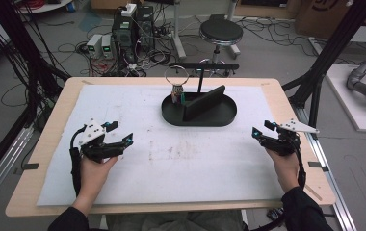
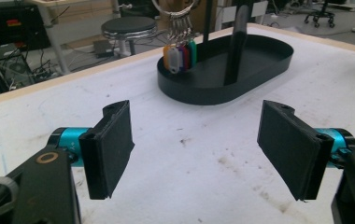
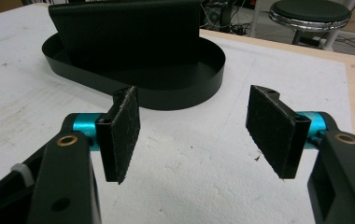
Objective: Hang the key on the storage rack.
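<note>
Both grippers rest open and empty, and the keys hang over the black tray.

The left gripper (image 1: 121, 132) at 8 o'clock and the right gripper (image 1: 262, 129) at 4 o'clock each have jaws wide apart with nothing between them, probably because no grab is under way. The black tray (image 1: 222, 119) at 12 o'clock holds an upright stand (image 1: 204, 103). The key ring (image 1: 176, 76) hangs from the stand's bar, its colored tags (image 2: 180, 57) dangling into the tray.
</note>
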`<state>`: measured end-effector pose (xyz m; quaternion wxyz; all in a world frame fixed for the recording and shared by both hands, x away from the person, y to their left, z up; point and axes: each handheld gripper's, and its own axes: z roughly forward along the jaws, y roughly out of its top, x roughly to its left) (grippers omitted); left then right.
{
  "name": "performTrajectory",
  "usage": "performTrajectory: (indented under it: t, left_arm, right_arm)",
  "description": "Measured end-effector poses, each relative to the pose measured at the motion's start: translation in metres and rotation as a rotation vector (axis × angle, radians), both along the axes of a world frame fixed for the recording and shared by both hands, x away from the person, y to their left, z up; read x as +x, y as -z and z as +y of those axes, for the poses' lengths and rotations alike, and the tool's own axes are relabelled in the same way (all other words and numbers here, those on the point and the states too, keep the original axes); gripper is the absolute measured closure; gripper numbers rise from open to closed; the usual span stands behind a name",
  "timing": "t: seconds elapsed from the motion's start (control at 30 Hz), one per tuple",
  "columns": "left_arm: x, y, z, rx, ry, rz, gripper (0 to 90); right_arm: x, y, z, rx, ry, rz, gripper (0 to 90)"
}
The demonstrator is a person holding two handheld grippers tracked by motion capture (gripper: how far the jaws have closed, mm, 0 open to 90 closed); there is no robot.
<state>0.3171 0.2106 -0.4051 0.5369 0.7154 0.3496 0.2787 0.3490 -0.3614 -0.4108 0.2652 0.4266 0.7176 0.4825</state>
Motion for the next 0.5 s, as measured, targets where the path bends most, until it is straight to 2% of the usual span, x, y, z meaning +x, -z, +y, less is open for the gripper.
performTrajectory:
  t: [0.5]
  left_arm:
    - [0.000,0.007,0.012,0.018,-0.048,0.015,26.2]
  right_arm:
    - [0.000,0.000,0.001,-0.008,0.007,-0.006,35.8]
